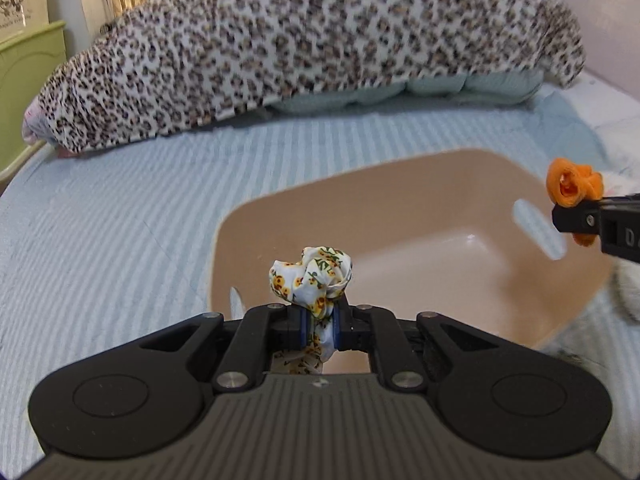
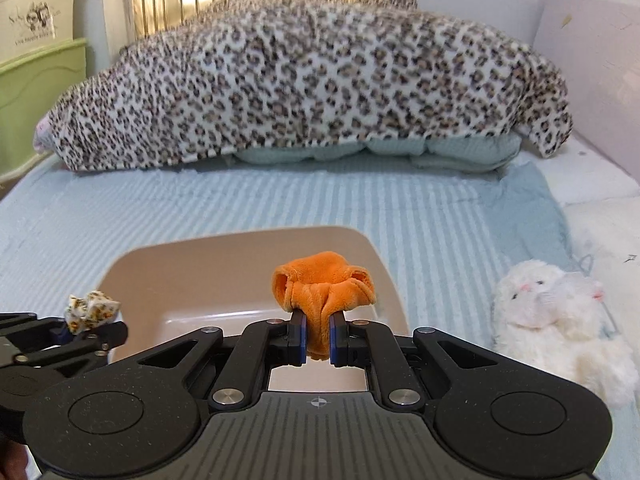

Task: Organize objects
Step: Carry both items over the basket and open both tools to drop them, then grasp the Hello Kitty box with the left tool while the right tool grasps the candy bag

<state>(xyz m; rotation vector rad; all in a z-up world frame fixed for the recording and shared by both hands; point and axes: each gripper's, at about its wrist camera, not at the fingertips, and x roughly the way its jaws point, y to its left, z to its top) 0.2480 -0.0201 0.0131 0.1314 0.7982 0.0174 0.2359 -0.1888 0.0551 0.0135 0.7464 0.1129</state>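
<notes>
Floral scrunchie (image 1: 312, 276) clamped in left fingers (image 1: 303, 330), fuzzy orange scrunchie (image 2: 324, 286) clamped in right fingers (image 2: 298, 336)

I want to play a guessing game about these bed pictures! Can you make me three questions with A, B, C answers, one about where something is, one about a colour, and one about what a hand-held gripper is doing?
1. Where is the white plush toy?
A. In the tub
B. On the bed beside the tub
C. On the leopard blanket

2. What colour is the scrunchie in the right hand-held gripper?
A. Orange
B. Purple
C. Black

3. What is the left hand-held gripper doing?
A. Open, empty
B. Pinching the floral scrunchie
C. Gripping the tub

Answers: B, it lies on the blue cover right of the beige tub. A, orange plush bulges above the pads. B, floral fabric is squeezed between closed pads.
</notes>
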